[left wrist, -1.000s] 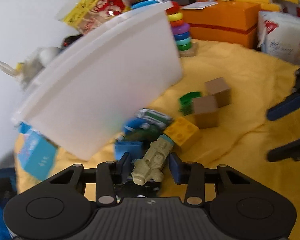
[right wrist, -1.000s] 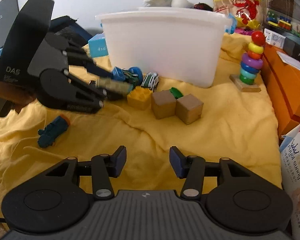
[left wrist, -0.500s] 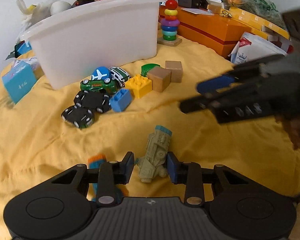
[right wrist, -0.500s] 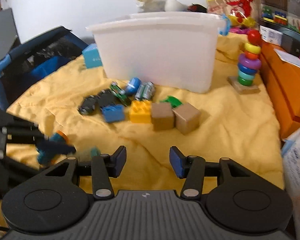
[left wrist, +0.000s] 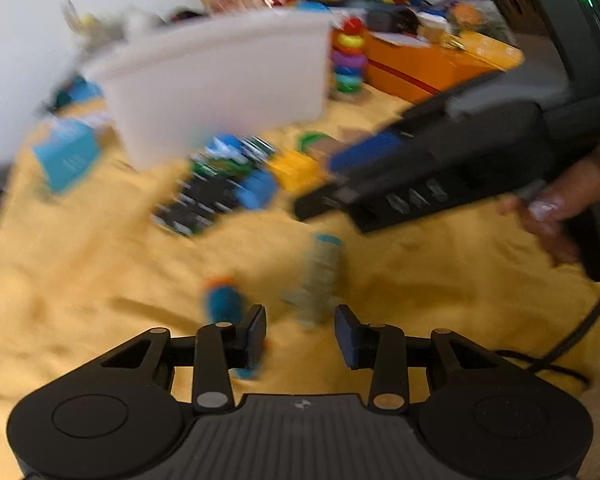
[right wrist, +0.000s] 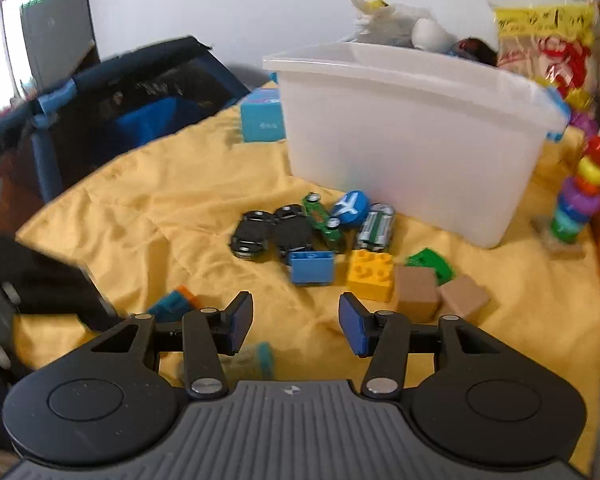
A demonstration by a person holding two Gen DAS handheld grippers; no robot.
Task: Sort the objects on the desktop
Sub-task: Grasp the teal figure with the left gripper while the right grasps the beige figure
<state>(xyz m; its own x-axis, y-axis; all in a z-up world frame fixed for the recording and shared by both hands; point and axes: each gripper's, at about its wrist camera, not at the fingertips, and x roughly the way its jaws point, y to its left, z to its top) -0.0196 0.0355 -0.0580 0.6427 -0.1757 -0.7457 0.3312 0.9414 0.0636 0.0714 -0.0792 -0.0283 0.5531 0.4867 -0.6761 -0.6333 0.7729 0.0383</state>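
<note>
Toys lie scattered across a rumpled yellow cloth (right wrist: 148, 216). We see the olive-green toy figure (left wrist: 320, 276) lying on the cloth just ahead of our left gripper (left wrist: 300, 330), its long axis running away from the camera with the teal cap at the far end; motion blur hides its finer shape. Our left gripper's jaws stand apart with nothing between the blue pads. Beside the figure lies a blue toy with an orange tip (left wrist: 222, 300), roughly parallel to it. Our right gripper (right wrist: 296, 326) also has its jaws spread and empty, hovering over the cloth before a blue brick (right wrist: 312, 267), a yellow studded brick (right wrist: 370, 274) and two plain brown cubes (right wrist: 418, 292). Behind these, black toy cars (right wrist: 272, 232) and a green one cluster near a translucent white plastic bin (right wrist: 412, 152). A stack of coloured rings (right wrist: 580, 196) stands at the right.
</note>
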